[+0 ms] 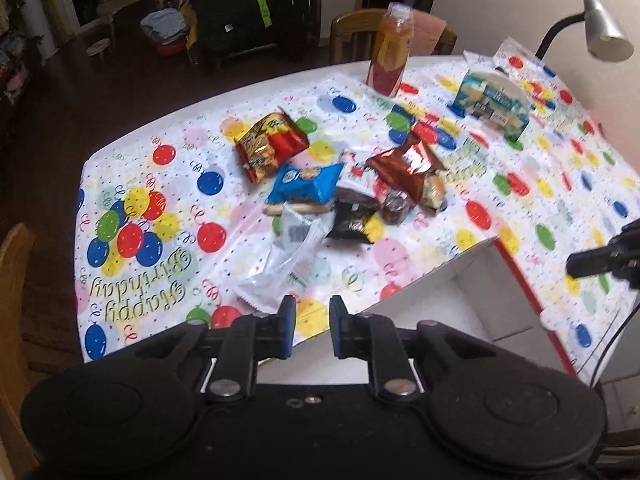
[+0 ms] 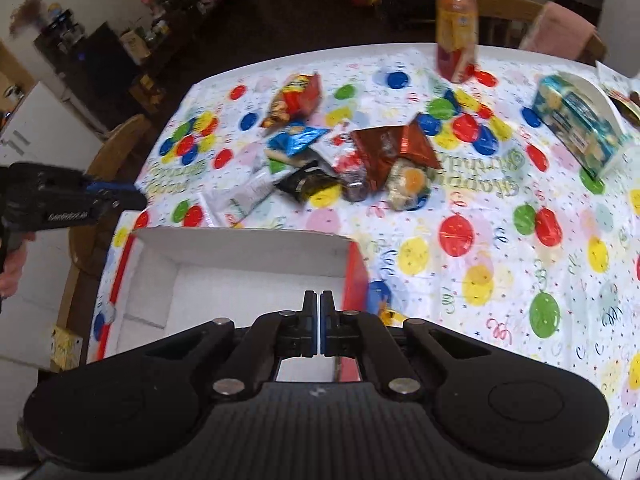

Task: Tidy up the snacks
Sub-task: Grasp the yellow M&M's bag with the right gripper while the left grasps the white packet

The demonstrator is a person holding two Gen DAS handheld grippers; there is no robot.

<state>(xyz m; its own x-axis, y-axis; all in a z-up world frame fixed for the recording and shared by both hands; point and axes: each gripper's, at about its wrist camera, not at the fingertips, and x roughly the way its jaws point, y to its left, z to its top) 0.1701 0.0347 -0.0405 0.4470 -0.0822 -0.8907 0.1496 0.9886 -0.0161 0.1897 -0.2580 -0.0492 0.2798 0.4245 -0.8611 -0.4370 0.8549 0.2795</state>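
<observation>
A heap of snack packs lies mid-table: a red-yellow bag (image 1: pixel 271 145) (image 2: pixel 295 100), a blue cookie pack (image 1: pixel 306 185) (image 2: pixel 298 139), a brown foil bag (image 1: pixel 406 164) (image 2: pixel 390 148), a black-yellow pack (image 1: pixel 354 222) (image 2: pixel 307 184) and a white wrapper (image 1: pixel 282 268) (image 2: pixel 244 198). An empty white box with red sides (image 1: pixel 448 284) (image 2: pixel 240 264) sits at the near edge. My left gripper (image 1: pixel 313 318) is open, just short of the white wrapper, holding nothing. My right gripper (image 2: pixel 319 312) is shut and empty above the box's right end.
An orange drink bottle (image 1: pixel 390 52) (image 2: pixel 456 28) stands at the far edge. A blue-green carton (image 1: pixel 494 106) (image 2: pixel 580 120) lies far right. A desk lamp (image 1: pixel 604 28) rises on the right. Wooden chairs (image 1: pixel 360 32) (image 2: pixel 116 140) surround the balloon-print tablecloth (image 1: pixel 160 240) (image 2: pixel 500 260).
</observation>
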